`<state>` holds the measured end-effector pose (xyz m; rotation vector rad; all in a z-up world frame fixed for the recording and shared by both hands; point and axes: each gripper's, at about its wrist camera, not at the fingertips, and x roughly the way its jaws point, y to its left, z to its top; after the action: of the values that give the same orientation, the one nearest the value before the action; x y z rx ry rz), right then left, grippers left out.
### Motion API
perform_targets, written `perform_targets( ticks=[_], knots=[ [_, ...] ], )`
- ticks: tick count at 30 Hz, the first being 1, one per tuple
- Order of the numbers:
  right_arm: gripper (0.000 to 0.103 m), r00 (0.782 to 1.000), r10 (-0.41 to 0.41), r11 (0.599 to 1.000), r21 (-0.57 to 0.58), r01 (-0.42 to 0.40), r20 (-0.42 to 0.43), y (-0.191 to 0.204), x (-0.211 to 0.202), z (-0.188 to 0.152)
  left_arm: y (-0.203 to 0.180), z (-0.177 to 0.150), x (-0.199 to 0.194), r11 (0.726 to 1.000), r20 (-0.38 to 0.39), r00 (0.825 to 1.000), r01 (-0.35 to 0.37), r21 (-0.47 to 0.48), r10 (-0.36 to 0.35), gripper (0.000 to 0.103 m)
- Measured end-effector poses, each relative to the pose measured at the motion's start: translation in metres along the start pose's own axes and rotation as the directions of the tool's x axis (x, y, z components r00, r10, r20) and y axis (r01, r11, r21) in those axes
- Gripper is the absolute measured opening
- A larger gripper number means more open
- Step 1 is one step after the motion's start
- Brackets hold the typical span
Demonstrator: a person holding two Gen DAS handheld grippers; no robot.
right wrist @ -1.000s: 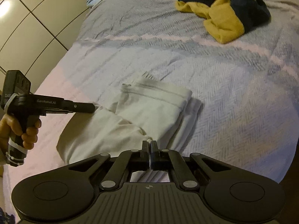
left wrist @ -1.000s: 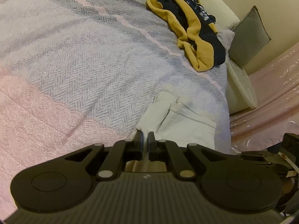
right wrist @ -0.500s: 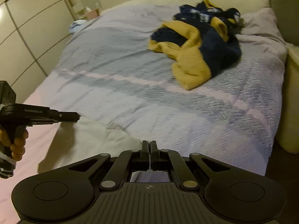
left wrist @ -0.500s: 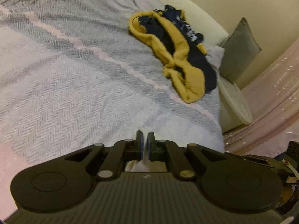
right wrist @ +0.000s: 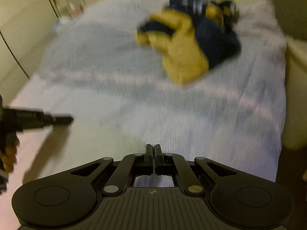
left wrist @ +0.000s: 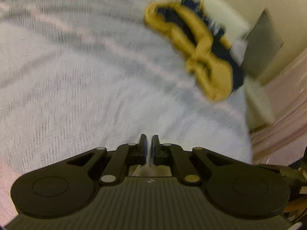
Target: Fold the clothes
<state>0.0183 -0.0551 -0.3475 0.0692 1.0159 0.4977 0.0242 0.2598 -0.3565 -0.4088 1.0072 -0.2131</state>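
— So, where are the clothes sitting at this moment?

— Both views are smearing with blur, but a crumpled mustard-yellow and navy garment (right wrist: pixel 189 44) is lying at the far end of the grey herringbone bedspread (right wrist: pixel 211 118), towards the right. A pale cream garment (right wrist: pixel 92 143) is spreading over the near left part of the bed, running down under both tools.

— And the left gripper (left wrist: pixel 149 140)?

— Its two black fingers are standing almost together, with only a thin slit showing between them. A scrap of cream cloth is showing just behind the fingers, yet I cannot tell whether they are pinching it. From the right wrist view, that same tool is poking in from the left edge, hovering over the cream garment, with a bare hand (right wrist: pixel 8 157) wrapping round its handle.

— The right gripper (right wrist: pixel 153 149)?

— Its fingers are pressing flat against each other, clenched, with a pale line running between them; whether that is fabric I cannot tell.

— Anything else?

— A grey cushion (left wrist: pixel 262 44) is leaning against the cream wall at the far right.
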Motion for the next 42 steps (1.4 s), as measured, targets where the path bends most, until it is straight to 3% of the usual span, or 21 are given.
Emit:
perform_targets(
  ticks=[3,7,9,13,15,18,20,22,23,24,25,26,27,29,31,33,36,39,40,42],
  knots=[
    [0.003,1.0,-0.007,0.997,0.076,0.009,-0.021,-0.01,-0.008,-0.002,0.008,-0.007,-0.021,0.998,0.042,0.999,-0.015,-0.062,0.018,0.017],
    [0.039,1.0,0.008,0.989,0.149,-0.009,0.01,-0.023,-0.048,-0.013,0.035,-0.038,-0.087,0.978,0.105,0.992,-0.045,-0.202,0.067,0.028],
    [0.041,0.999,0.046,0.991,0.123,-0.045,-0.007,-0.017,-0.067,-0.033,0.049,-0.062,-0.121,0.955,0.12,0.986,-0.076,-0.288,0.114,0.033],
    [0.042,0.984,0.155,0.987,0.055,-0.151,-0.091,0.015,-0.092,-0.083,0.056,-0.132,-0.158,0.909,0.129,0.989,-0.017,-0.416,0.077,0.033],
    [0.042,0.977,0.176,0.984,-0.001,-0.177,-0.123,0.035,-0.093,-0.107,0.058,-0.157,-0.156,0.881,0.137,0.99,0.04,-0.472,0.028,0.032],
    [0.042,0.978,0.171,0.982,-0.066,-0.179,-0.117,0.055,-0.088,-0.129,0.071,-0.183,-0.142,0.796,0.19,0.981,0.14,-0.589,-0.032,0.032],
    [0.042,0.983,0.16,0.98,-0.102,-0.169,-0.091,0.063,-0.083,-0.136,0.077,-0.188,-0.133,0.747,0.239,0.97,0.199,-0.634,-0.056,0.032],
    [0.042,0.987,0.143,0.979,-0.14,-0.151,-0.071,0.069,-0.079,-0.139,0.079,-0.186,-0.12,0.72,0.26,0.962,0.242,-0.651,-0.089,0.032],
    [0.042,0.988,0.141,0.976,-0.159,-0.149,-0.064,0.071,-0.076,-0.141,0.079,-0.184,-0.113,0.723,0.246,0.965,0.237,-0.65,-0.094,0.03],
    [0.041,0.988,0.14,0.973,-0.179,-0.148,-0.059,0.074,-0.072,-0.142,0.079,-0.182,-0.105,0.726,0.233,0.967,0.231,-0.648,-0.1,0.018],
    [0.026,0.989,0.14,0.969,-0.198,-0.148,-0.053,0.076,-0.069,-0.143,0.079,-0.181,-0.104,0.737,0.231,0.968,0.226,-0.637,-0.097,0.008],
    [0.009,0.989,0.137,0.966,-0.215,-0.145,-0.05,0.077,-0.066,-0.144,0.079,-0.18,-0.102,0.748,0.23,0.969,0.221,-0.626,-0.095,0.007],
    [0.003,0.99,0.134,0.964,-0.224,-0.142,-0.051,0.077,-0.065,-0.143,0.079,-0.179,-0.101,0.758,0.228,0.969,0.217,-0.615,-0.092,0.006],
    [0.002,0.991,0.13,0.959,-0.248,-0.136,-0.041,0.076,-0.07,-0.141,0.075,-0.169,-0.106,0.814,0.23,0.97,0.192,-0.548,-0.074,0.005],
    [0.001,0.992,0.123,0.954,-0.271,-0.126,-0.027,0.073,-0.077,-0.141,0.076,-0.161,-0.112,0.844,0.23,0.969,0.193,-0.5,-0.085,0.005],
    [0.001,0.991,0.123,0.959,-0.251,-0.13,-0.045,0.067,-0.076,-0.141,0.073,-0.158,-0.107,0.881,0.191,0.979,0.15,-0.448,-0.07,0.005],
    [0.001,0.987,0.121,0.97,-0.2,-0.14,-0.105,0.065,-0.062,-0.143,0.065,-0.156,-0.094,0.933,0.111,0.994,0.058,-0.356,-0.019,0.007],
    [0.005,0.976,0.123,0.981,-0.125,-0.146,-0.18,0.057,-0.059,-0.137,0.063,-0.156,-0.111,0.931,0.144,0.989,0.024,-0.365,0.031,0.017],
    [0.024,0.97,0.124,0.985,-0.095,-0.147,-0.208,0.053,-0.061,-0.133,0.063,-0.156,-0.117,0.93,0.155,0.987,0.013,-0.368,0.048,0.018],
    [0.041,0.973,0.083,0.993,-0.064,-0.098,-0.213,0.041,-0.073,-0.123,0.067,-0.155,-0.135,0.912,0.197,0.976,-0.003,-0.41,0.092,0.017]
  ],
)
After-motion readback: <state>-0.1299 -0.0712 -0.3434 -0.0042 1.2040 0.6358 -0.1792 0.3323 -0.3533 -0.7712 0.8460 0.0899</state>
